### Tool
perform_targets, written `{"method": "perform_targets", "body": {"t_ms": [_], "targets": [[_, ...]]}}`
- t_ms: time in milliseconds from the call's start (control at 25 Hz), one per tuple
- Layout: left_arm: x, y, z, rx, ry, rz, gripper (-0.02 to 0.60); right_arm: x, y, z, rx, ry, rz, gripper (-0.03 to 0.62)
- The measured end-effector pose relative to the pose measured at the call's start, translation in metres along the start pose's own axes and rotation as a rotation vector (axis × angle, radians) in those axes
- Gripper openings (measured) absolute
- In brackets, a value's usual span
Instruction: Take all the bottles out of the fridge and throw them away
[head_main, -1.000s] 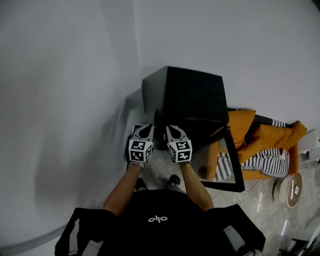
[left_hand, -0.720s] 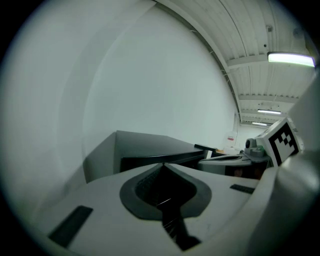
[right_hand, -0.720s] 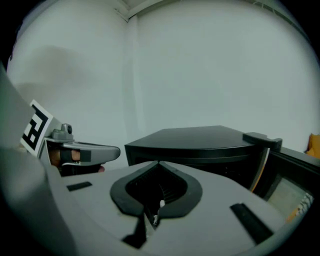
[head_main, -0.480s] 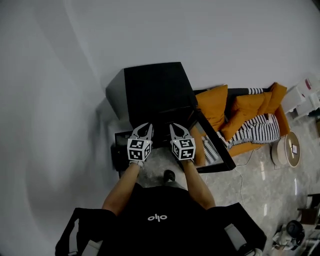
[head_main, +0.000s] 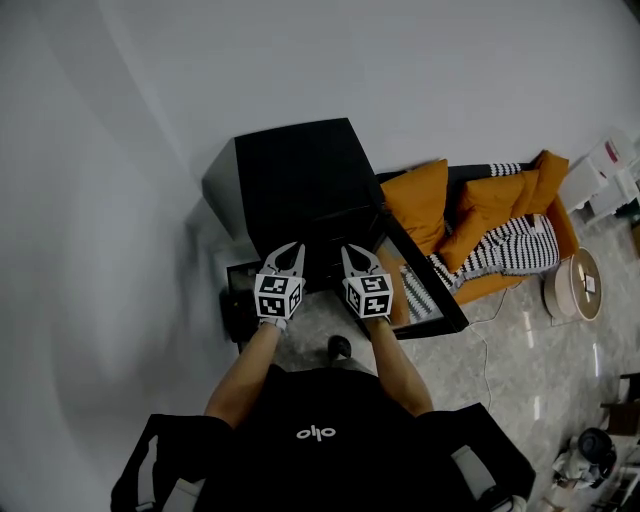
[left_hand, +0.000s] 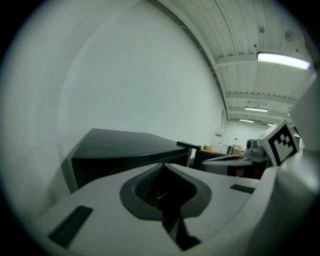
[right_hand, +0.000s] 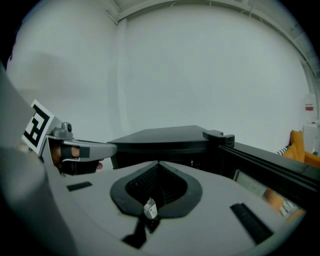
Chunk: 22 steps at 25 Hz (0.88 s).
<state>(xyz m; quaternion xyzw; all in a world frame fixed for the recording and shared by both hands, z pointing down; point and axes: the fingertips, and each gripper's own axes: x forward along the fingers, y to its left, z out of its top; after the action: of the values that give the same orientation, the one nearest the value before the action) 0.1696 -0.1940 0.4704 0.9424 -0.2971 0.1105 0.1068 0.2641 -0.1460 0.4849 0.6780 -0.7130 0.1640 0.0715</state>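
At centre left of the head view my left tool (head_main: 296, 247) was closed on nothing. Just right of it my right tool (head_main: 348, 250) was closed and empty too, both at the front edge of the black fridge (head_main: 300, 180), whose door (head_main: 432, 303) stood swung open toward the lower right. No bottles showed in any view, so I judged them hidden inside. Reaching in with closed tools could topple one instead of gripping it, and the nearby door could snag the right tool.
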Motion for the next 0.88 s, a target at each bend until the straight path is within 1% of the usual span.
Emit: {"method": "perform_targets", "body": {"t_ms": [240,640,880], "targets": [[-0.004,0.006,-0.006,-0.011,0.008,0.021,0.006,0.003,0.004,-0.005,-0.006,0.015,0.022,0.009],[-0.014,0.014,-0.028,-0.036,0.044,0.069,0.008,0.013,0.015,-0.035,-0.003,0.081,0.08,0.009],[-0.018,0.016,-0.038,-0.051,0.058,0.089,0.006,0.022,0.023,-0.04,-0.013,0.094,0.114,0.009]]}}
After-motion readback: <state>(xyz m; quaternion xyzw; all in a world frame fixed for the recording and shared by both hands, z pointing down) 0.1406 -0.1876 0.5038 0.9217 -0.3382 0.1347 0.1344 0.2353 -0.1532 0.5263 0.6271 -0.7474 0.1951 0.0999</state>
